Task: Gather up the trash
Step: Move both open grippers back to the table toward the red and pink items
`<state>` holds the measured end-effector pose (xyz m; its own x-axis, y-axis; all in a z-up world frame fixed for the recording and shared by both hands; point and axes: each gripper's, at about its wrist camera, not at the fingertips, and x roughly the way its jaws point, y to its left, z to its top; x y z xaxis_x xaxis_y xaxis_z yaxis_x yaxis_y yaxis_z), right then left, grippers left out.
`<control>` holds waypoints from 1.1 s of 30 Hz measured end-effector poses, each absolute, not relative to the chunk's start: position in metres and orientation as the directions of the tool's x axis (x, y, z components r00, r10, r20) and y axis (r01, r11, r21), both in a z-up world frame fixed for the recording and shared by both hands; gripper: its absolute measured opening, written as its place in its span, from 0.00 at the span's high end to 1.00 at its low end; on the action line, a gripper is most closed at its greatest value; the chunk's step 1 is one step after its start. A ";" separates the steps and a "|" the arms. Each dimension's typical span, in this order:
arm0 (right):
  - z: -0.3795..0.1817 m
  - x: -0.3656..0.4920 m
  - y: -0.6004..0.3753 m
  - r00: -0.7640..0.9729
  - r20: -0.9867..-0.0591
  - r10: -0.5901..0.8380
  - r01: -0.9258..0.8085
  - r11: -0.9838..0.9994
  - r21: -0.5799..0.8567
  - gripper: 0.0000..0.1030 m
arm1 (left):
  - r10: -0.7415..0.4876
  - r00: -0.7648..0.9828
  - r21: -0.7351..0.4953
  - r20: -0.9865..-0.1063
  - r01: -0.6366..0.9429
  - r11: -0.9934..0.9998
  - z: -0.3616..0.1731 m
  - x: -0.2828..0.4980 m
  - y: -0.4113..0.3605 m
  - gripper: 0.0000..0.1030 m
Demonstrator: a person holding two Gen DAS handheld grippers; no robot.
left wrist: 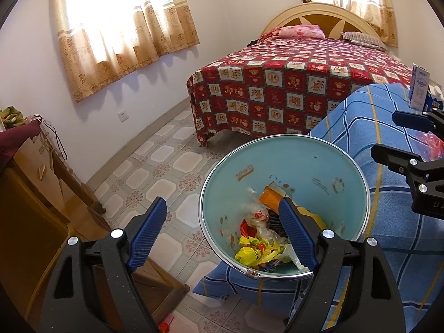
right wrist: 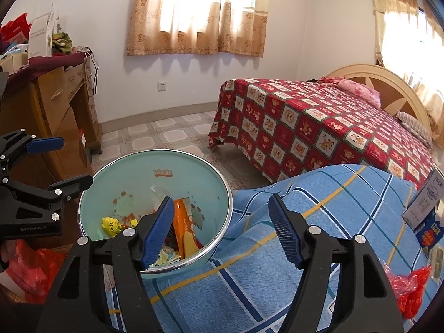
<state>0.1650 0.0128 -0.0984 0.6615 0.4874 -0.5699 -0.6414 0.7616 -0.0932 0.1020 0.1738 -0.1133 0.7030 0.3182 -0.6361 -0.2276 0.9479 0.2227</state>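
A light-blue trash bin [left wrist: 305,163] stands on the floor beside the blue plaid cloth; it also shows in the right wrist view [right wrist: 133,177]. It holds wrappers: a yellow bag [left wrist: 249,249], clear plastic and an orange packet [right wrist: 180,222]. My left gripper [left wrist: 222,216] is open and empty, its right finger over the bin's mouth. My right gripper [right wrist: 219,216] is open and empty, straddling the bin's rim and the cloth. A red plastic bag [right wrist: 408,288] and a blue and white carton [right wrist: 424,208] lie on the cloth at the right.
A blue plaid cloth [right wrist: 277,249] covers a low surface at the right. A bed with a red patterned cover [left wrist: 291,83] stands behind. A wooden dresser [left wrist: 33,194] is at the left, with a red bag [right wrist: 30,269] at its foot. Tiled floor [left wrist: 166,161] lies between.
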 end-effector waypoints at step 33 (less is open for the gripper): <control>-0.101 0.150 -0.023 0.700 -0.557 0.447 -0.585 0.806 -0.089 0.15 | 0.316 0.668 0.264 -0.674 -0.183 0.947 -0.138 0.106 0.150 0.06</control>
